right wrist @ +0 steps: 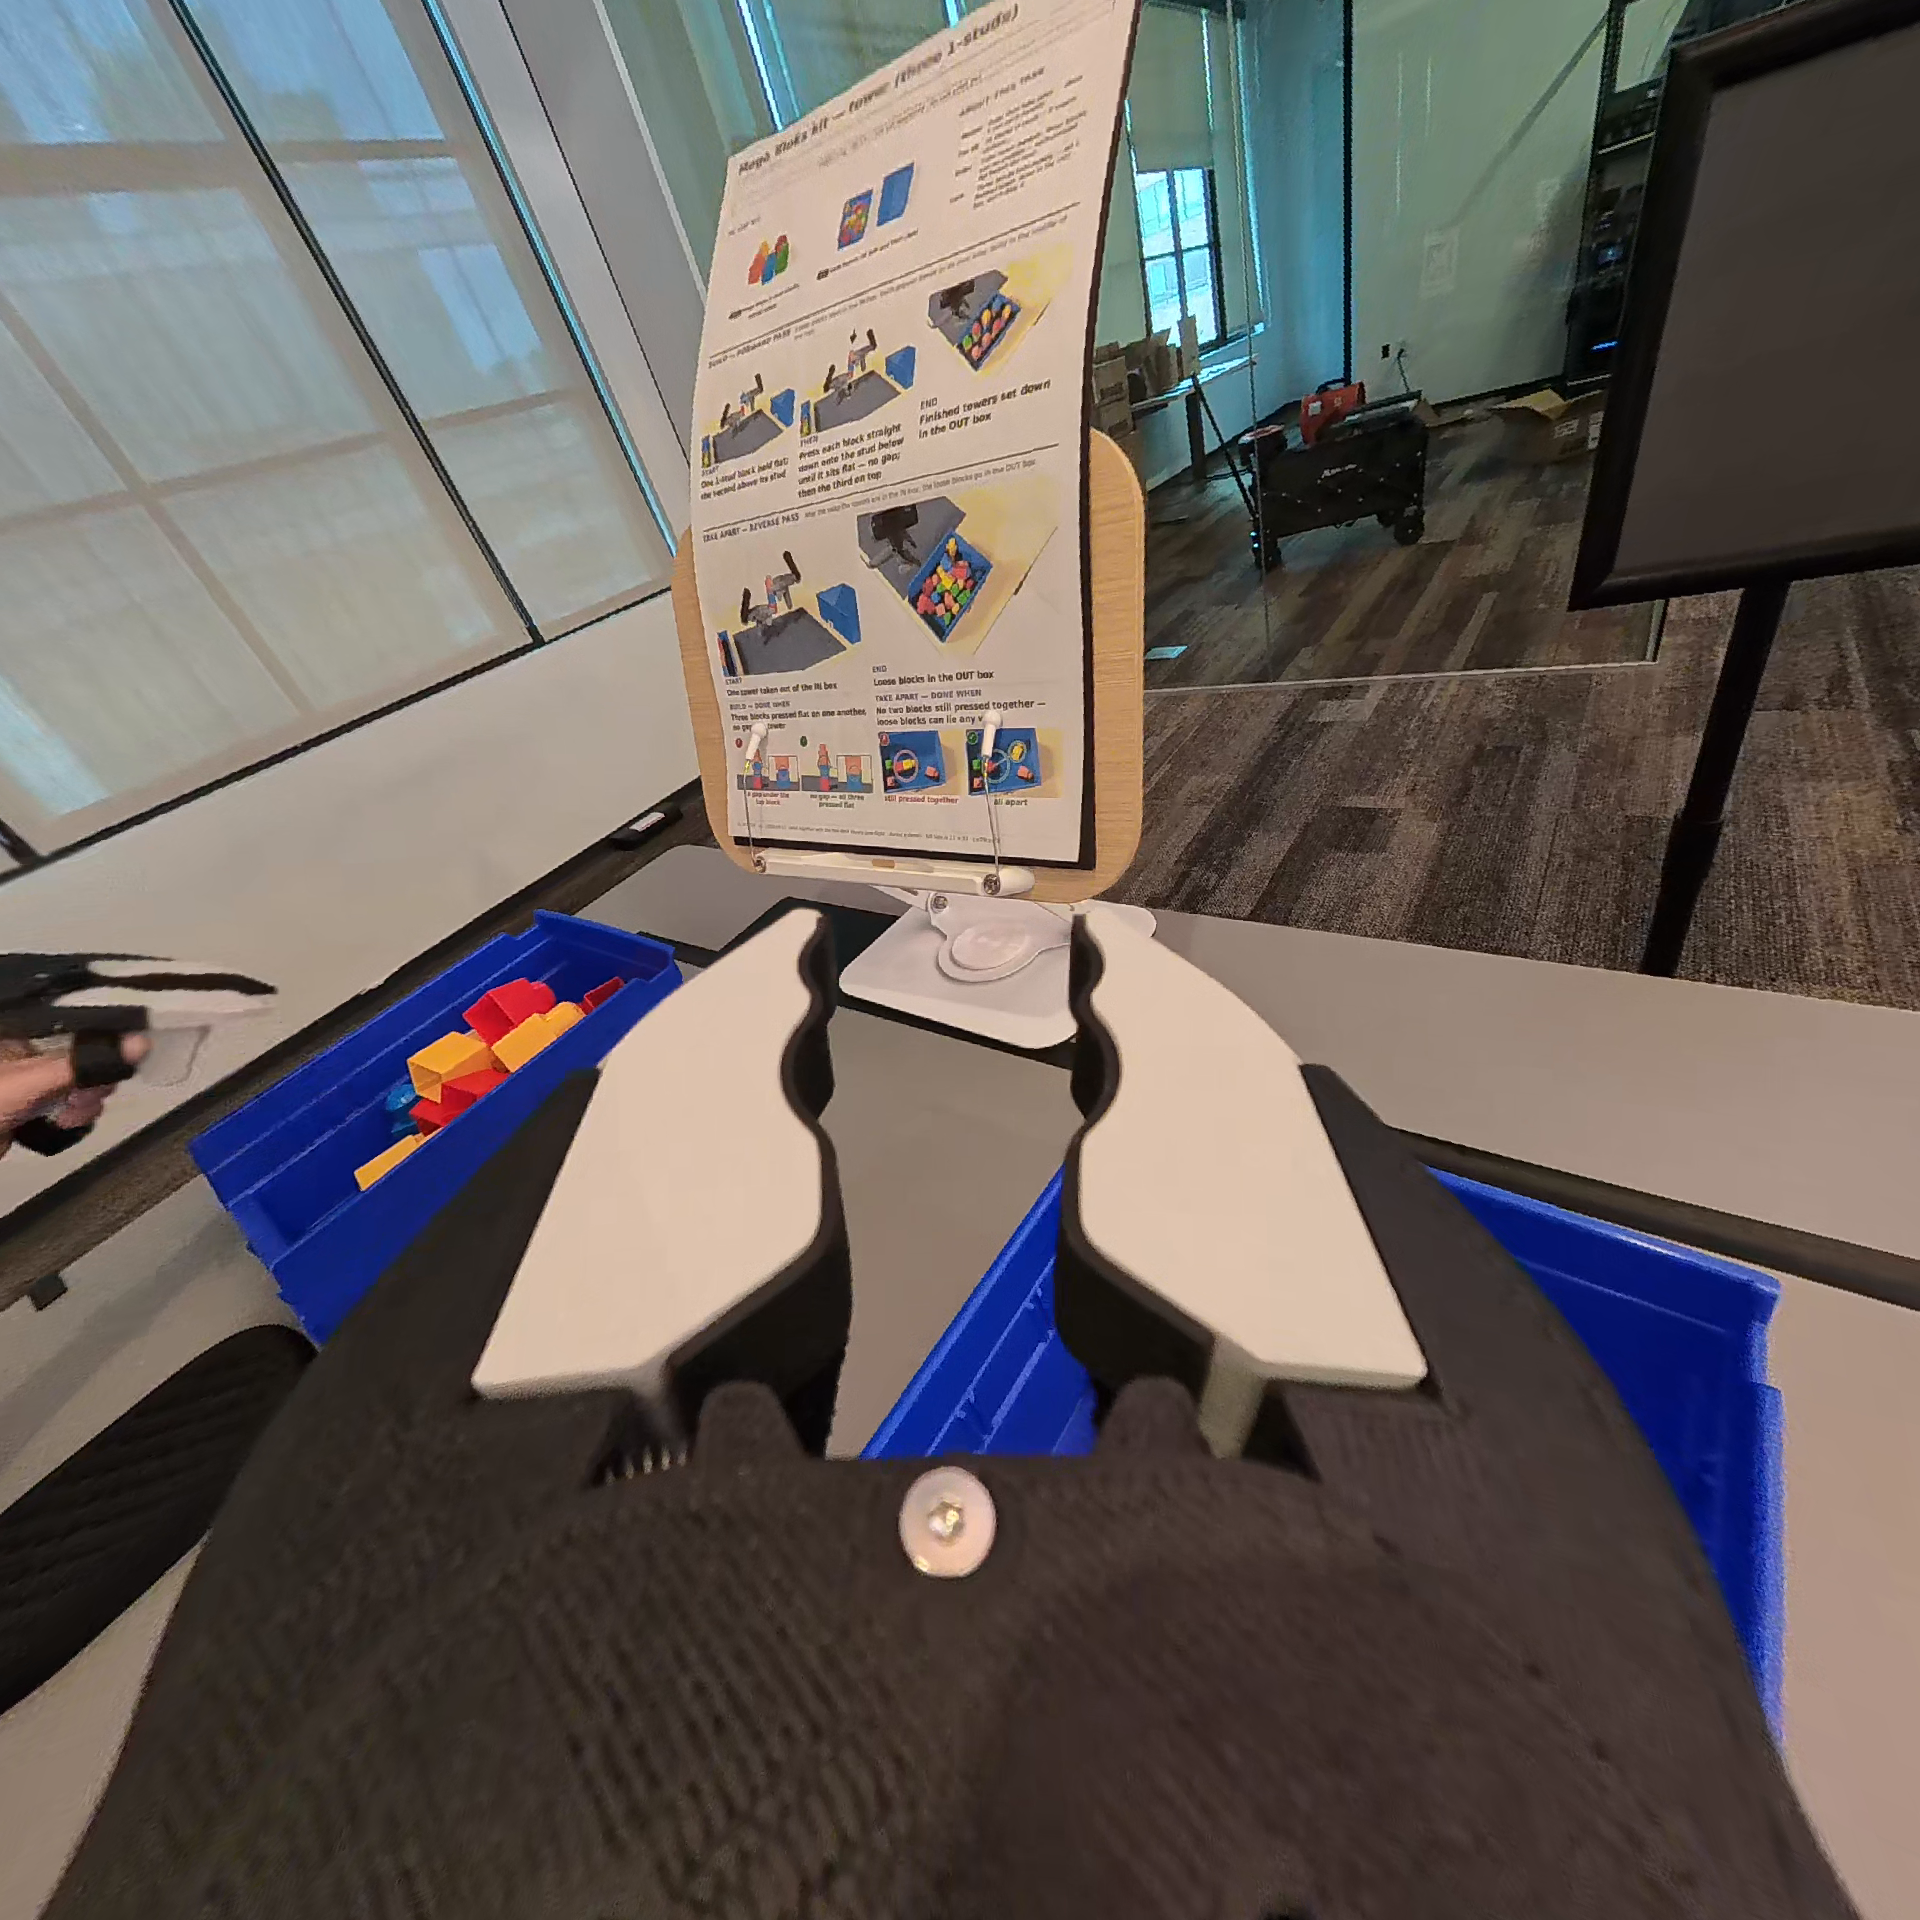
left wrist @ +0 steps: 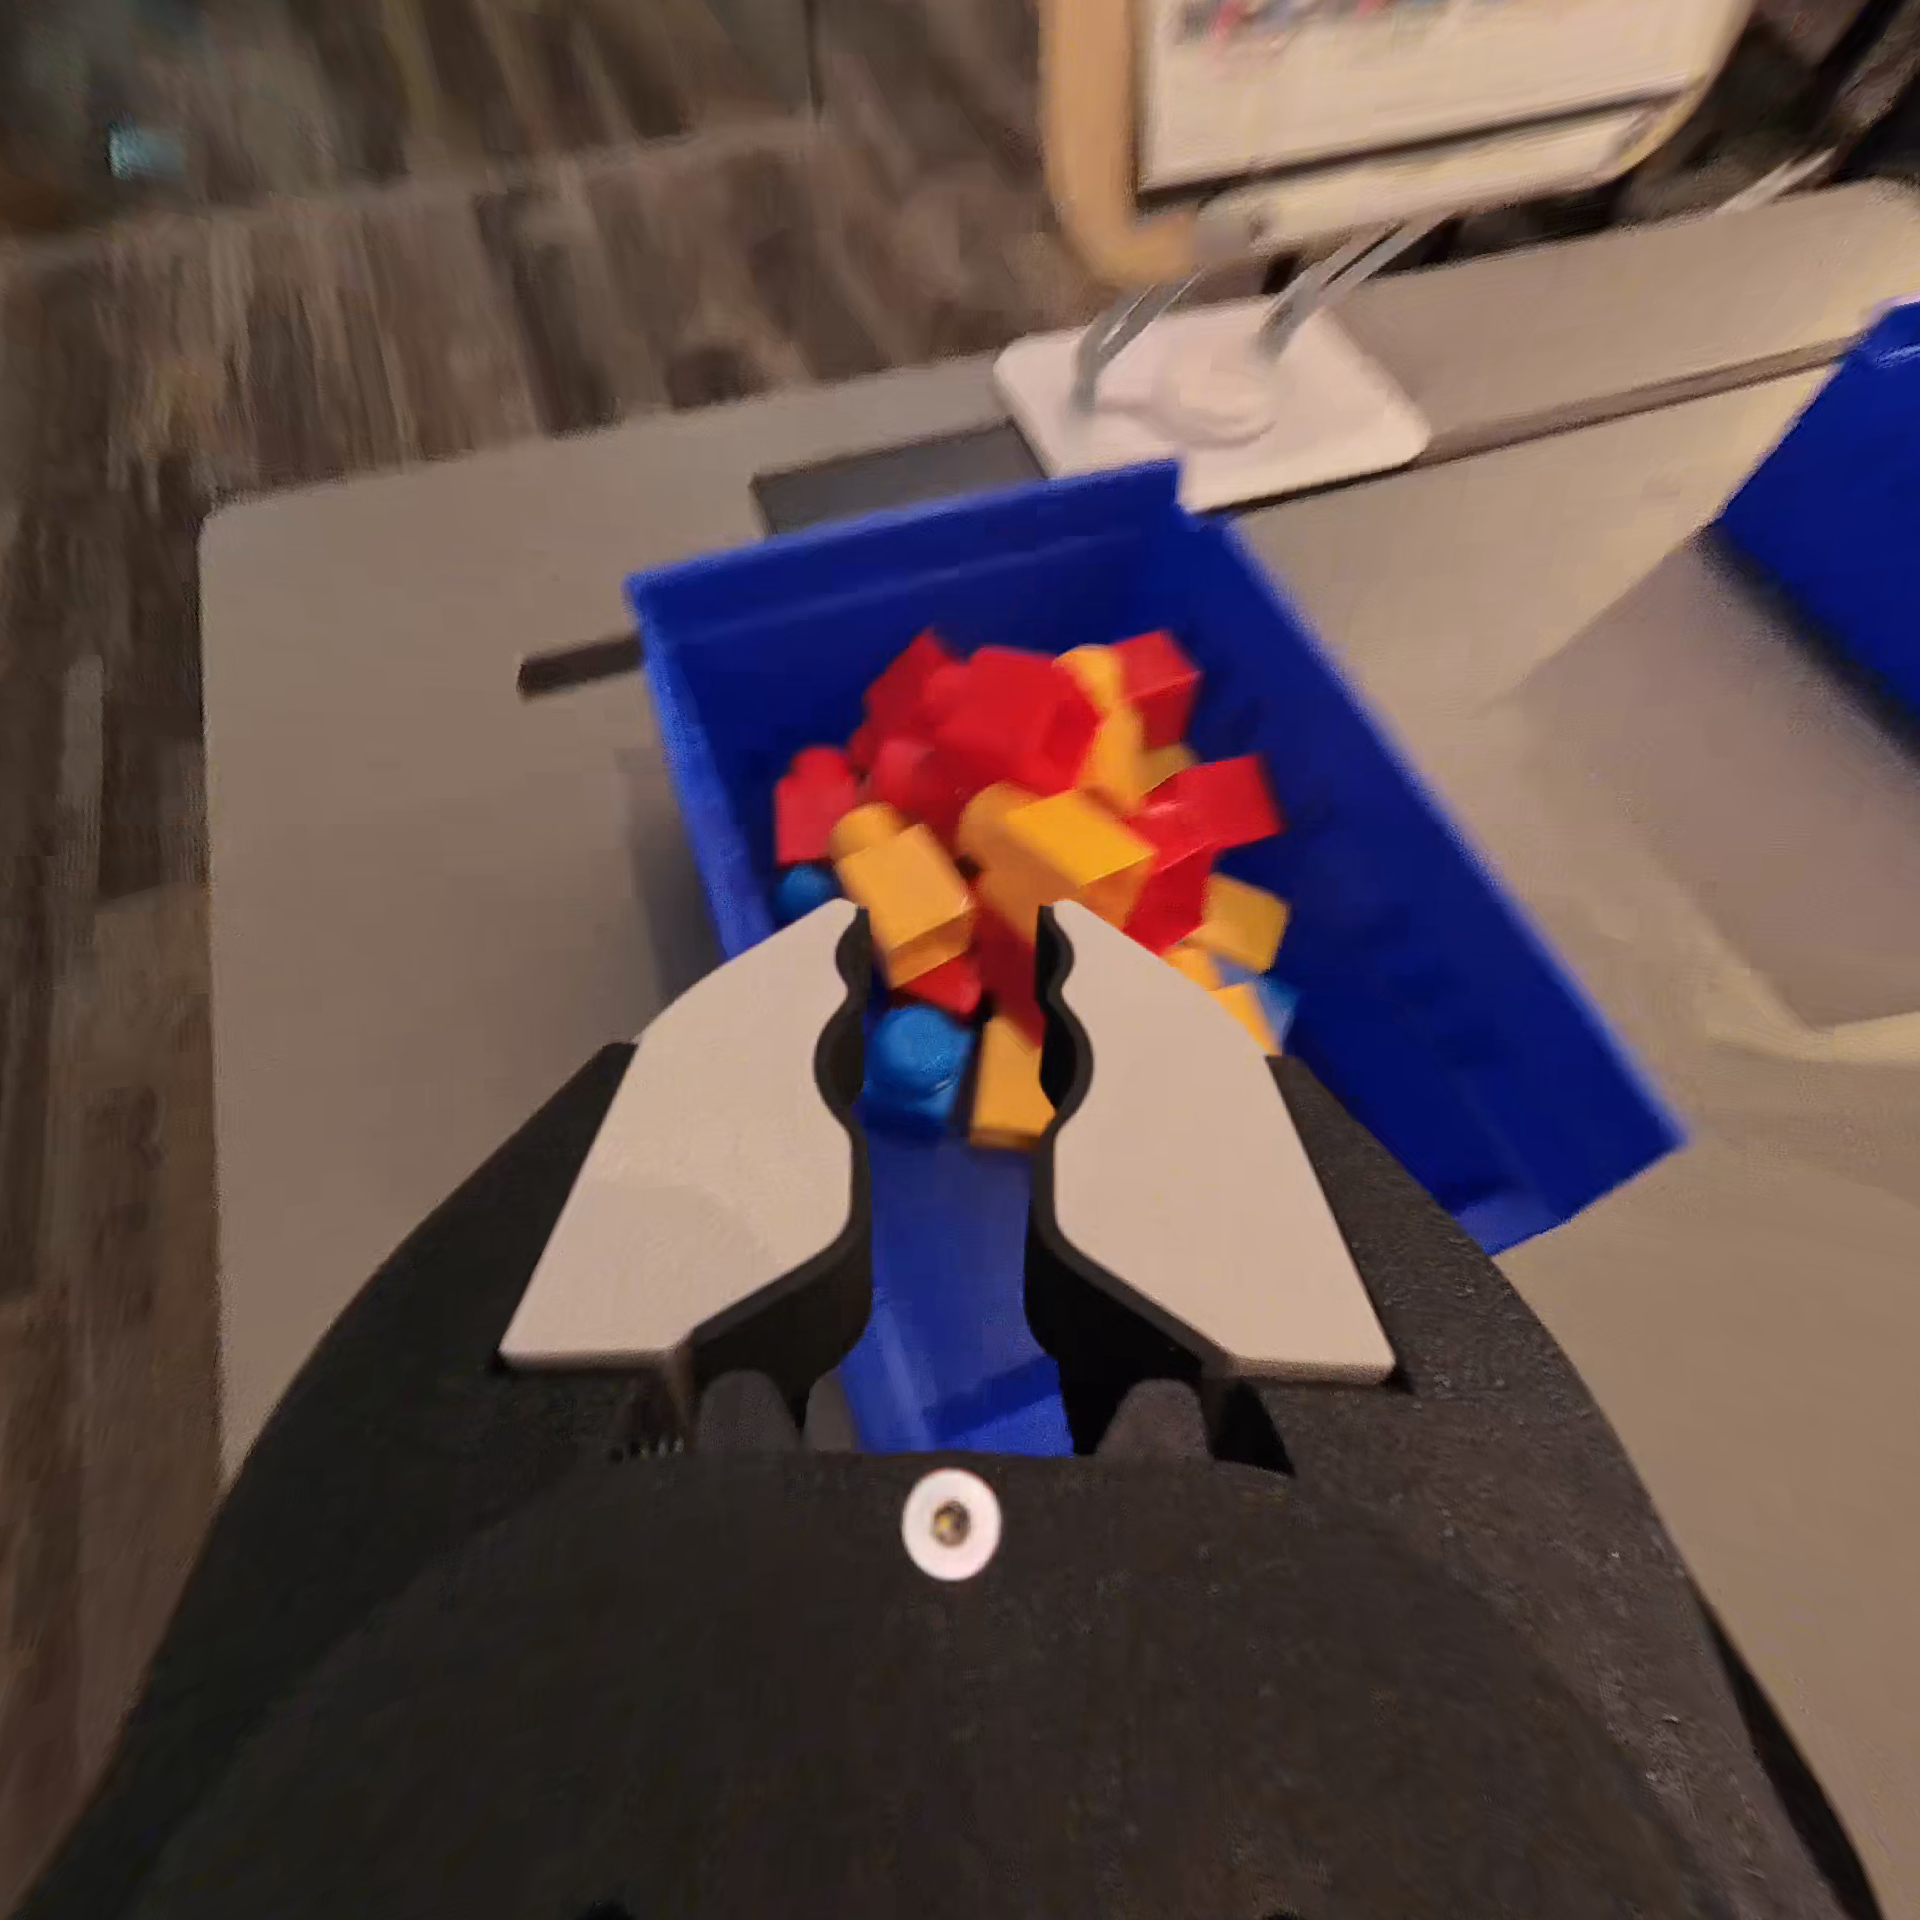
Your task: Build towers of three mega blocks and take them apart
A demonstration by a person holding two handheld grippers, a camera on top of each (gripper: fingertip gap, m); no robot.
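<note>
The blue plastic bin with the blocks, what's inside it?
The blue plastic bin holds a loose heap of red, yellow and blue blocks. Lower blocks and the bin floor are mostly covered.

A grey table with two blue bins and a document stand

We see a grey table (right wrist: 1455, 1049) carrying a blue bin (right wrist: 312, 1174) on the left, heaped with red, yellow and blue blocks (left wrist: 1018, 821). A second blue bin (right wrist: 1621, 1340) sits near it to the right. Behind them stands a white stand base (right wrist: 977, 977) with a wooden board and a printed sheet (right wrist: 894, 468).
</note>
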